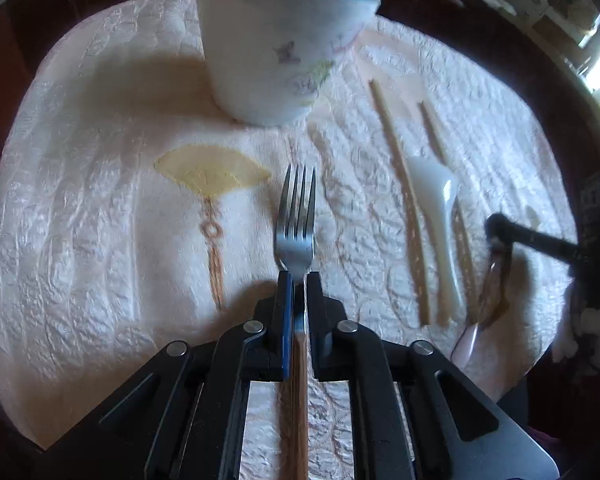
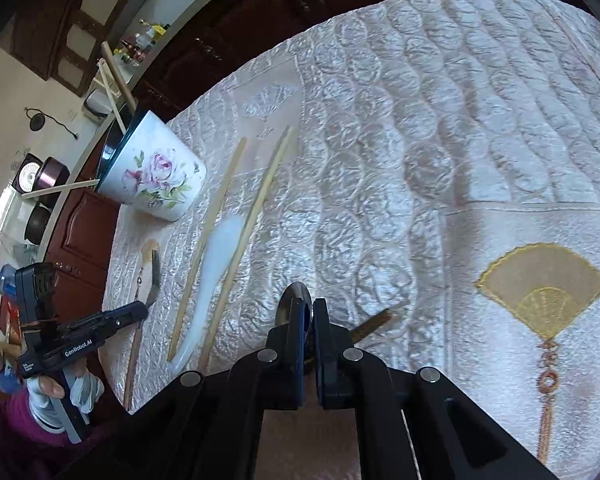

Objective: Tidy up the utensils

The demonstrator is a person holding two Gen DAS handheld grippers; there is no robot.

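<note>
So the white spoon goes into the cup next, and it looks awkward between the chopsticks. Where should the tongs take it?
Grip the white spoon on its narrow handle, near the end closest to the person, coming down from above with the tongs straddling its width. It lies flat between two chopsticks, so a side approach would likely knock them; the bowl looks too broad.

- The left wrist camera sits just behind the left gripper [image 1: 296, 280], looking steeply down and forward along its fingers, close over the quilted cloth [image 1: 100, 200].
- The right wrist camera rides behind the right gripper [image 2: 306, 308], tilted down, rolled sideways.
- Both views share the floral cup [image 1: 276, 48] (blurred at the left view's top), the chopsticks [image 1: 400, 200] and each other's gripper.
</note>
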